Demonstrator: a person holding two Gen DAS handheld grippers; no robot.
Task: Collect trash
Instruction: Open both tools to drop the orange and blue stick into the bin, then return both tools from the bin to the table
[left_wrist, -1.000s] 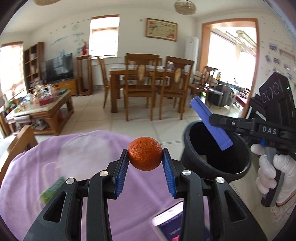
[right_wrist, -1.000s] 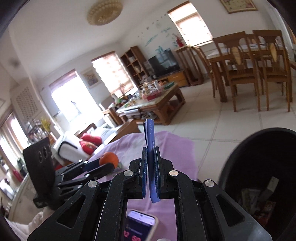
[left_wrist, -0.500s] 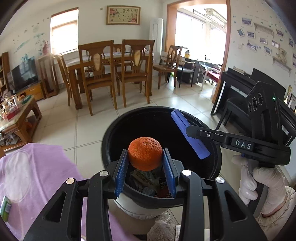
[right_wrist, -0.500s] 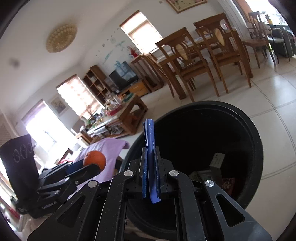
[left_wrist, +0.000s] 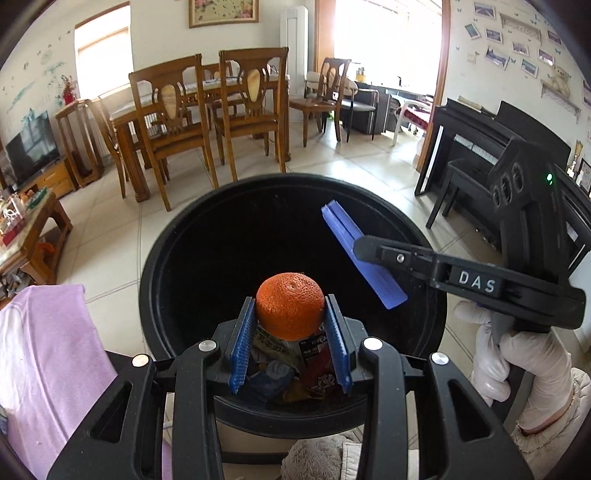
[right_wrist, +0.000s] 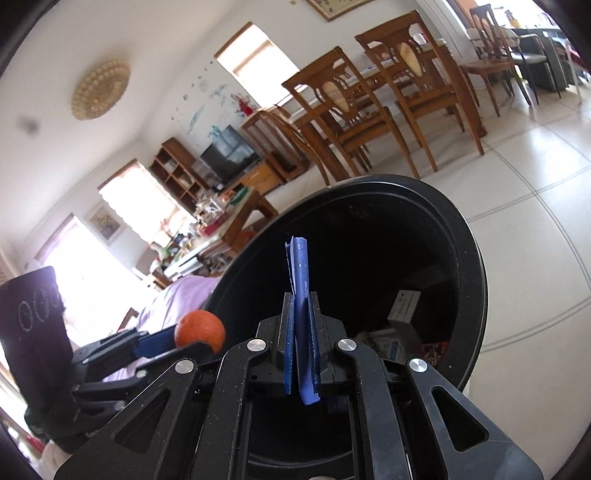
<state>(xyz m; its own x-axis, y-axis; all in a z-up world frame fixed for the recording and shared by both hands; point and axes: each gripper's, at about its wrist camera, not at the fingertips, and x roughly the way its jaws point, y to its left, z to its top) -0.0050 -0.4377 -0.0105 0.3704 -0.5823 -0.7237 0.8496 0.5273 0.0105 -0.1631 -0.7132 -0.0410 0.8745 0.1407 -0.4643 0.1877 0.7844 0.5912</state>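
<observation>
My left gripper (left_wrist: 290, 314) is shut on an orange mandarin (left_wrist: 290, 304) and holds it over the mouth of a black round bin (left_wrist: 236, 236). Wrappers and packets (left_wrist: 295, 362) lie at the bin's bottom. My right gripper (right_wrist: 300, 332) is shut on a flat blue wrapper (right_wrist: 300, 273) that sticks up between its fingers, also over the bin (right_wrist: 465, 258). In the left wrist view the right gripper (left_wrist: 364, 254) comes in from the right above the bin. The mandarin (right_wrist: 199, 330) shows at the left in the right wrist view.
A table with a lilac cloth (left_wrist: 44, 362) is at the left of the bin. Wooden dining chairs and a table (left_wrist: 207, 122) stand behind on the tiled floor. A black piano (left_wrist: 480, 162) is at the right. A grey fuzzy thing (left_wrist: 317, 458) lies below the bin.
Both grippers have swung from over the lilac table to over the bin. The mandarin and the blue wrapper have come closer to the bin's mouth, each still held.
</observation>
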